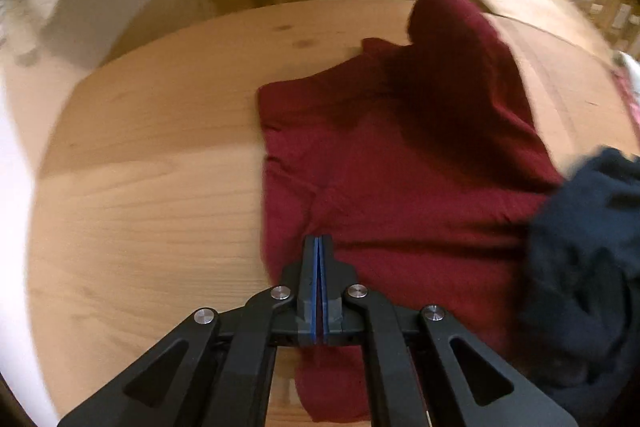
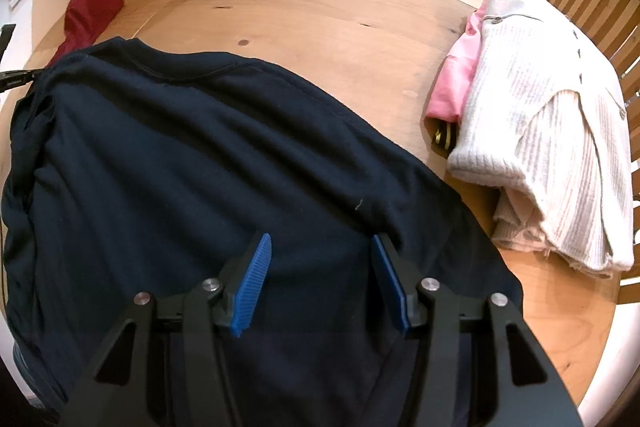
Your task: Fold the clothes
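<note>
Left tongs [image 1: 319,247]: jaws nearly together, a thin slit between the blue pads; they sit over the near edge of the red garment [image 1: 392,163], but I cannot tell whether any cloth is pinched.
Red garment: spread on the surface [image 1: 152,187], running away from the left tongs, far end bunched up.
Navy shirt [image 2: 192,155]: lies flat between the two hands — collar at the far side, body stretching towards the right tongs [image 2: 320,267].
Right tongs: wide apart, holding nothing, directly above the shirt's near part; this hand looks nearer for the next fold.
Right side: folded white knit [image 2: 552,131] over a pink piece [image 2: 456,79].
Room: wooden chairs — beyond the surface.
</note>
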### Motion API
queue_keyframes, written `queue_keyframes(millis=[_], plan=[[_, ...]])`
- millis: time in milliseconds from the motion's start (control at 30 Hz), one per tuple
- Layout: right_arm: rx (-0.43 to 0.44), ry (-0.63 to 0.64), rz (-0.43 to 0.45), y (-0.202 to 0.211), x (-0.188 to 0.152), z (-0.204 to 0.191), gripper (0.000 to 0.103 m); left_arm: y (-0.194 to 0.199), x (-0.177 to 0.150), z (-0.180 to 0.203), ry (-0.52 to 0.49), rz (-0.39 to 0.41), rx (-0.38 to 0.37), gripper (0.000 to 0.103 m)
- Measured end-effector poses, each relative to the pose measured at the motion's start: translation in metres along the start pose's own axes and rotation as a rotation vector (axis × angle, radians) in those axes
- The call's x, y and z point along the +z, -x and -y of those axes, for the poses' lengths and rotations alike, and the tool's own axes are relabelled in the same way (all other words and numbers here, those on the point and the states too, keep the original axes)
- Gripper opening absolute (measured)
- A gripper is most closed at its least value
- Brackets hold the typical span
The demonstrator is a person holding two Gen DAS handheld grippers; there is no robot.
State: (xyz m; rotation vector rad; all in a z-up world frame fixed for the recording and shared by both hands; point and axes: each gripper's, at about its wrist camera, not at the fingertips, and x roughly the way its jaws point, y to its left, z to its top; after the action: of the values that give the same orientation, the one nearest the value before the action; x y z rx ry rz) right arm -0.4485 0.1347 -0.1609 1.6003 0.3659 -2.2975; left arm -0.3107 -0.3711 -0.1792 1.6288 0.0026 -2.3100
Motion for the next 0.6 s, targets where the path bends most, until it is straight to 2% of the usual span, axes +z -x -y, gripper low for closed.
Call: queue_keyframes(millis=[33, 67, 100, 133, 200, 233, 300, 367, 400, 500, 600], plan=[[0.0, 0.001, -0.001, 0.0, 0.0, -0.001, 0.051, 0.001, 0.001, -0.002, -0.001, -0.001, 0.068, 0.027], [0.003, 0.002, -0.003, 0.001, 0.001, -0.001, 0.051, 0.007, 0.005, -0.002, -0.007, 0.012, 0.108, 0.023], [0.012, -0.006, 0.008, 0.004, 0.002, 0.001, 0.05, 0.017, 0.011, -0.004, -0.012, 0.04, 0.132, 0.021], [0.026, -0.017, 0.024, 0.009, 0.004, 0.002, 0.05, 0.029, 0.014, -0.002, -0.012, 0.072, 0.108, 0.021], [0.073, -0.05, 0.079, 0.023, 0.009, 0.008, 0.05, 0.058, 0.012, 0.01, -0.005, 0.142, -0.049, 0.021], [0.09, -0.063, 0.103, 0.03, 0.012, 0.011, 0.05, 0.071, 0.01, 0.022, -0.021, 0.161, -0.16, 0.021], [0.062, -0.061, 0.123, 0.034, 0.022, 0.012, 0.05, 0.086, 0.008, 0.053, -0.085, 0.151, -0.369, 0.023], [0.038, -0.046, 0.108, 0.029, 0.023, 0.014, 0.049, 0.089, 0.007, 0.093, -0.158, 0.095, -0.499, 0.023], [0.028, -0.039, 0.098, 0.026, 0.024, 0.014, 0.044, 0.088, 0.007, 0.109, -0.183, 0.077, -0.522, 0.023], [0.005, -0.018, 0.058, 0.002, 0.032, 0.01, 0.037, 0.086, 0.006, 0.15, -0.258, 0.027, -0.563, 0.021], [-0.043, 0.024, 0.035, -0.012, 0.037, 0.007, 0.031, 0.08, -0.005, 0.187, -0.34, -0.01, -0.543, 0.021]])
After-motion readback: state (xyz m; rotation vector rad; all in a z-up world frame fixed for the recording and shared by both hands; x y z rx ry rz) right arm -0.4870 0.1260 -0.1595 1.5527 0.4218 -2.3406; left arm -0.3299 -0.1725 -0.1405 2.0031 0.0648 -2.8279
